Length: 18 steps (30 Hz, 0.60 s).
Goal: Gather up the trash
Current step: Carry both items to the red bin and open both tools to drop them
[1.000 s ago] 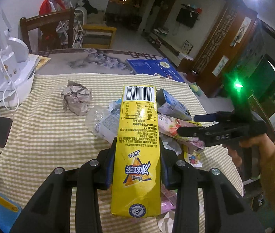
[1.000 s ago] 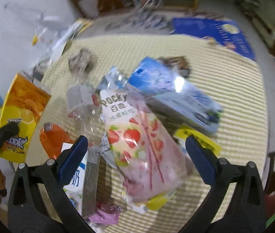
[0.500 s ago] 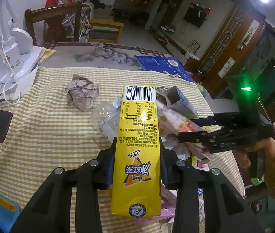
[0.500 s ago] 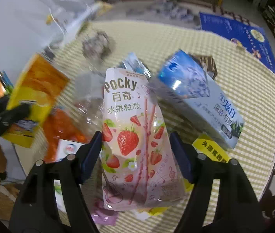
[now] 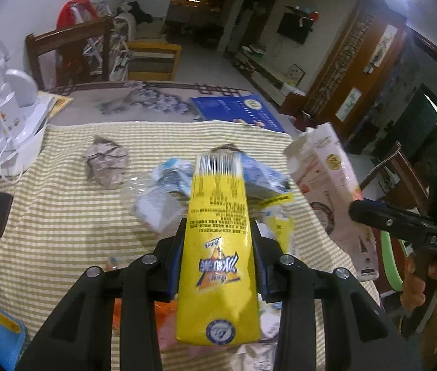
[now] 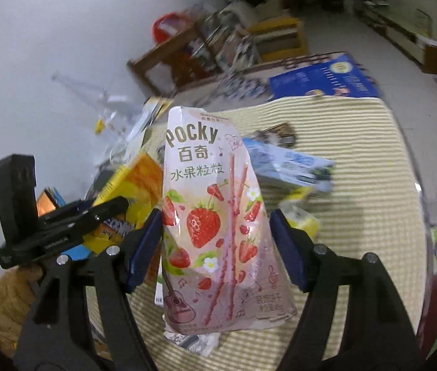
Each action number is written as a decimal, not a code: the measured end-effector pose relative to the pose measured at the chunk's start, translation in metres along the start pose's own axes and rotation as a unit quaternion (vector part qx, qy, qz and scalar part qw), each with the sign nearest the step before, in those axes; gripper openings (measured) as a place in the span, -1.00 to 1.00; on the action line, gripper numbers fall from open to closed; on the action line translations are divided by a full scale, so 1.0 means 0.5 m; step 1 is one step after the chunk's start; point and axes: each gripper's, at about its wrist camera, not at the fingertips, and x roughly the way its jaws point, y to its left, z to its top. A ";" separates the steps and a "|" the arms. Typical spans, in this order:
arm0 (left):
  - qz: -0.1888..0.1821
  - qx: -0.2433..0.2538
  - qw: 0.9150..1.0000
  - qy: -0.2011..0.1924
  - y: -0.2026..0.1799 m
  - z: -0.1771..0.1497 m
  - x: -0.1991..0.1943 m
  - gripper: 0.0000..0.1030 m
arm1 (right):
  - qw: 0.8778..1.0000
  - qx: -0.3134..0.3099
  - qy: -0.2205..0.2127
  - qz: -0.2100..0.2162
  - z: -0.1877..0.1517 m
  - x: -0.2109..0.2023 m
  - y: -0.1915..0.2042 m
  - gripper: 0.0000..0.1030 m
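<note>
Two snack packets held up over the littered counter.

The left gripper [image 5: 218, 259] pinches a tall yellow foil snack packet [image 5: 218, 247] upright, pads pressed on both edges. The right gripper [image 6: 215, 247] pinches a pink strawberry Pocky bag [image 6: 215, 225], raised clear of the yellow-striped cloth on the counter [image 5: 48, 232]. Beyond them lie a crumpled clear plastic wrapper [image 5: 153, 201], a light blue carton [image 6: 289, 167] and a grey crumpled paper ball [image 5: 105, 164]; farther back, a blue booklet [image 5: 237, 111].
</note>
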 end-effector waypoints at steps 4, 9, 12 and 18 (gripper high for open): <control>-0.015 0.018 1.000 0.002 -0.055 -0.002 0.007 -0.33 | 0.997 0.055 -0.039 -0.026 -0.030 -0.075 -0.059 0.35; -0.041 0.036 0.999 0.000 -0.126 -0.004 0.021 -0.33 | 0.988 0.113 -0.078 -0.074 -0.078 -0.177 -0.150 0.35; -0.058 0.051 0.997 0.001 -0.176 -0.003 0.032 -0.33 | 0.979 0.142 -0.099 -0.106 -0.108 -0.233 -0.201 0.35; -0.107 0.097 0.989 0.017 -0.323 -0.004 0.078 -0.34 | 0.953 0.207 -0.131 -0.177 -0.174 -0.325 -0.314 0.36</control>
